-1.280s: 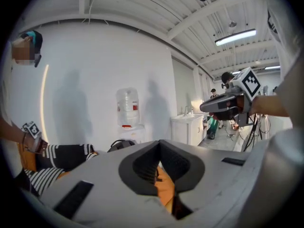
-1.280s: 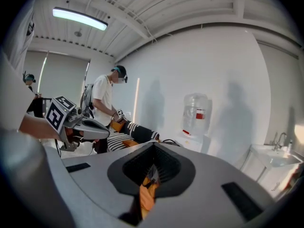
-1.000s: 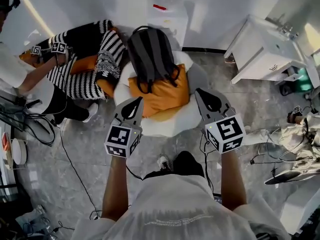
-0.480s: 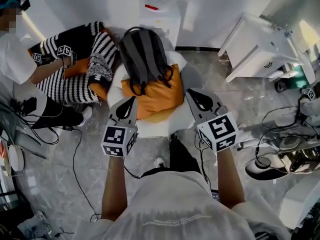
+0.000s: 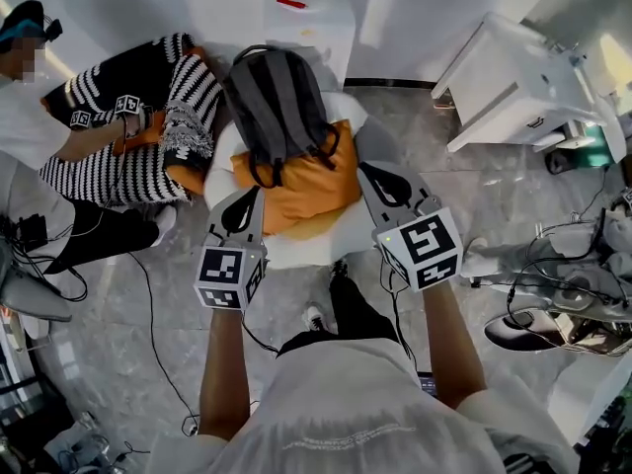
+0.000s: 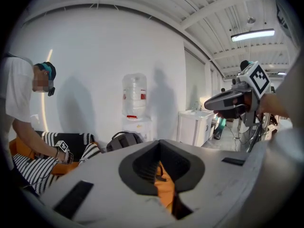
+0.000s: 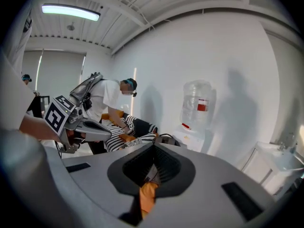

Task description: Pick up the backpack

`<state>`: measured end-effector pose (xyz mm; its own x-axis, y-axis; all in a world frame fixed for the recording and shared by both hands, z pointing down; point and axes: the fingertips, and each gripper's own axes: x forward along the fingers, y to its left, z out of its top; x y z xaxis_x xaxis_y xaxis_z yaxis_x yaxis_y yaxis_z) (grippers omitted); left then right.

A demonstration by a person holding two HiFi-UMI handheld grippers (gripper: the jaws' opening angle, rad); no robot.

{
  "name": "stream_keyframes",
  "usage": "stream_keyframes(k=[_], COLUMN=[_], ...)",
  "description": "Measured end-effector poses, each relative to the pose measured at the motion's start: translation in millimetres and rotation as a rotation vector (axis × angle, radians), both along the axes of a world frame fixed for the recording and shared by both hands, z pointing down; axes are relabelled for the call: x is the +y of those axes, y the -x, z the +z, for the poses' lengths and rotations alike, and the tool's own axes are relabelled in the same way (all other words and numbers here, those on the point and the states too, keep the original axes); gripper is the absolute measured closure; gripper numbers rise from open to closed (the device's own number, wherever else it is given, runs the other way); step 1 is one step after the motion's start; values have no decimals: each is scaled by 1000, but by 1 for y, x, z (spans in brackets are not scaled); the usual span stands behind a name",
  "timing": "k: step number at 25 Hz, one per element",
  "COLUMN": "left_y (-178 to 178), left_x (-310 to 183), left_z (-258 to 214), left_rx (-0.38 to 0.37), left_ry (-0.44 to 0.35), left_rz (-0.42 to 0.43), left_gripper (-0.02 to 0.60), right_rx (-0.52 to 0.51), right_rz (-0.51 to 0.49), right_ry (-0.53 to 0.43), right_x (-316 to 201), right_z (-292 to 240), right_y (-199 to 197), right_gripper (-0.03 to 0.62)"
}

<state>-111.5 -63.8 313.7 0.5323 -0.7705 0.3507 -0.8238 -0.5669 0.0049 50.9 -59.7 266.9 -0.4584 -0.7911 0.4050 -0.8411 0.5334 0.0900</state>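
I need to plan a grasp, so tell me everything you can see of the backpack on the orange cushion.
The backpack is grey, fabric by its look, with darker padded shoulder straps facing up and a top carry loop toward the wall. It lies straps-up, its lower part on an orange cushion on a white seat; thin black strap ends trail onto the cushion. The left gripper and right gripper, both shut, are short of it.

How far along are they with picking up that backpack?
Barely started. Nothing is done: the grey backpack lies untouched on the orange cushion. In hand: the left claw and right claw, both shut and empty, hover short of it. Left to do: open, grip it, lift it.
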Motion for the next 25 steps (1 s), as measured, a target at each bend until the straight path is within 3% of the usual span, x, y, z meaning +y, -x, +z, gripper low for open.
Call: stream_keyframes(k=[13,25], left_y=[-8,-17], left_x=[-86,-140], left_z=[51,96], left_rx=[-4,-23], left_ry=[101,176], left_rz=[-97,-149], left_gripper=[580,580], right_rx=[-9,-47], right_rz=[8,-24], right_ry=[90,206], right_x=[-98,-155], right_z=[50,115], right_y=[-15,-25], right_gripper=[597,597])
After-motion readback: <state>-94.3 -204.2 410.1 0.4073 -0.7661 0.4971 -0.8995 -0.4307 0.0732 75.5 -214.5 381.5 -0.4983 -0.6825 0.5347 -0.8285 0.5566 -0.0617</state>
